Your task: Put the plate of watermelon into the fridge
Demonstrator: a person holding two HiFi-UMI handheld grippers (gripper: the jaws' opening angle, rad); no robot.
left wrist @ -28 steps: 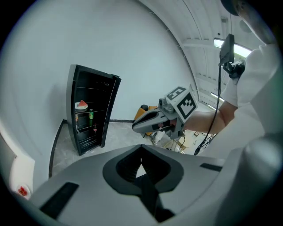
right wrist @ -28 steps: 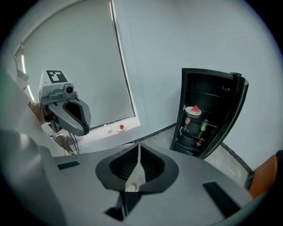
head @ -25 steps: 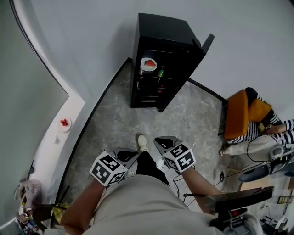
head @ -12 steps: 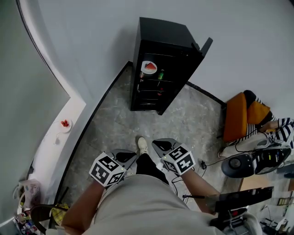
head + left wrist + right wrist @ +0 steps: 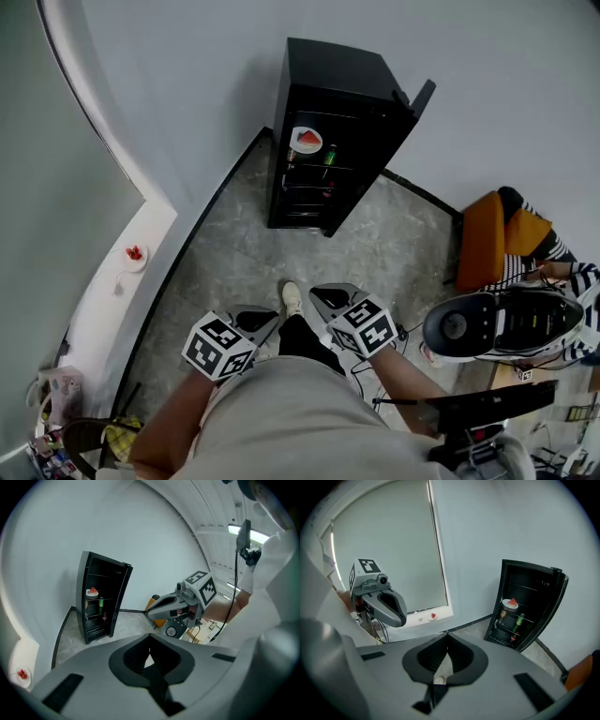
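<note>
The black fridge (image 5: 349,89) stands open against the far wall, its door (image 5: 421,95) swung to the right. A white plate of watermelon (image 5: 306,141) rests on its top shelf, also visible in the left gripper view (image 5: 93,592) and the right gripper view (image 5: 511,603). My left gripper (image 5: 261,320) and right gripper (image 5: 325,298) hang low in front of my body, well short of the fridge. Both are shut with nothing between the jaws, as the left gripper view (image 5: 150,642) and the right gripper view (image 5: 447,637) show.
Cans and bottles (image 5: 329,153) stand on the lower fridge shelves. A small plate with red fruit (image 5: 132,253) lies on the white window ledge at the left. A person in striped clothes sits on an orange chair (image 5: 484,234) at the right. A grey rounded device (image 5: 497,323) and cables are nearby.
The grey rounded device at the right has come further into view, toward the left. Both grippers have stayed almost where they were.
</note>
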